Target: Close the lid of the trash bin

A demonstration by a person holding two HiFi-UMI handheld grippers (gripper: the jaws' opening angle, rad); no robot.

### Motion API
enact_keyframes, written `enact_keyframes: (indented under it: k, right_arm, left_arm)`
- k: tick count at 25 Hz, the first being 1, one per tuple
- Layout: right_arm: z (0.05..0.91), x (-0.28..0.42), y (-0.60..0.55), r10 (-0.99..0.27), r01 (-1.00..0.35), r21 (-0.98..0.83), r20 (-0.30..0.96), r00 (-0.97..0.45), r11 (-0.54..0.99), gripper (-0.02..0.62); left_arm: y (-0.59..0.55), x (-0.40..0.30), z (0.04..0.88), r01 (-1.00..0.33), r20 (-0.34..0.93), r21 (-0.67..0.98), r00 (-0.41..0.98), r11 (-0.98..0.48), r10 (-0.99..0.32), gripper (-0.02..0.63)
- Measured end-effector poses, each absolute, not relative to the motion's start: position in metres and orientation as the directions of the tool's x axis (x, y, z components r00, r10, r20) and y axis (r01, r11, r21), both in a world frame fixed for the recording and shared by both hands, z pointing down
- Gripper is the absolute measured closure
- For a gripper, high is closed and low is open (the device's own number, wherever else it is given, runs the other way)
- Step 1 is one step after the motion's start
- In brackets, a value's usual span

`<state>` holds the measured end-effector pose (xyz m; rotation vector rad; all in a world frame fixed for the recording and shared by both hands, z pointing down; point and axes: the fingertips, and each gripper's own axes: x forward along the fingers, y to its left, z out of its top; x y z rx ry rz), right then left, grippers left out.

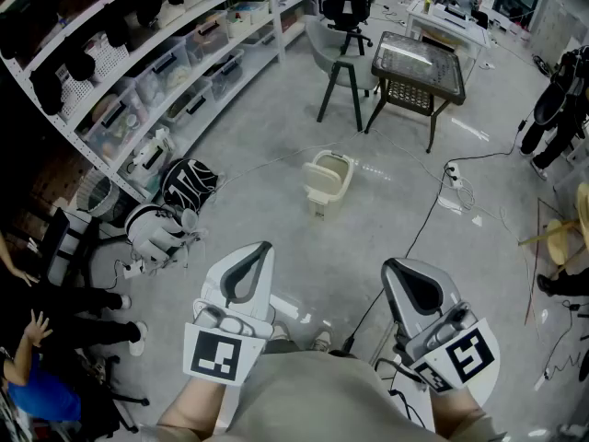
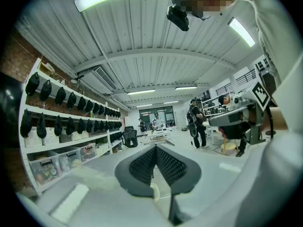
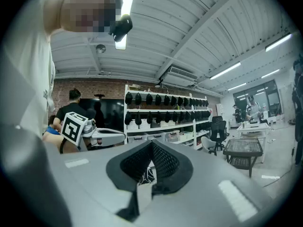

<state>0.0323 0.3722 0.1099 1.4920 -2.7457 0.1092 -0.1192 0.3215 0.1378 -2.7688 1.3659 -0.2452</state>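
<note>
A small cream trash bin (image 1: 329, 179) stands on the grey floor a few steps ahead, its lid tipped open towards me. Both grippers hang near my body, well short of the bin and pointing towards it. My left gripper (image 1: 260, 248) is shut with nothing held, and its black ribbed pads (image 2: 142, 164) meet. My right gripper (image 1: 392, 266) is also shut and empty, with its pads (image 3: 163, 161) together. The right gripper (image 2: 235, 116) shows in the left gripper view, and the left gripper (image 3: 101, 135) shows in the right gripper view.
White shelving (image 1: 175, 72) with bins runs along the left. A grey chair (image 1: 342, 63) and a glass-topped table (image 1: 419, 66) stand beyond the bin. A black cable and power strip (image 1: 454, 175) lie on the right. A black-and-white bag (image 1: 189, 183) and a person (image 1: 23, 366) are at the left.
</note>
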Motion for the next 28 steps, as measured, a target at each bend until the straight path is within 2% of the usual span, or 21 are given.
enact_keyframes:
  k: [15,28]
  right_arm:
    - [0.122,0.043,0.360,-0.852,-0.851,-0.095,0.039,-0.522,0.517,0.592]
    - [0.192,0.030,0.297,-0.840,-0.846,-0.116,0.107,-0.532,0.520,0.592]
  left_arm:
    - [0.316,-0.108,0.142,-0.782,0.114,-0.146,0.595,-0.605,-0.796,0.603]
    - [0.275,-0.118,0.194,-0.809,0.156,-0.116,0.558,-0.576,-0.815,0.603]
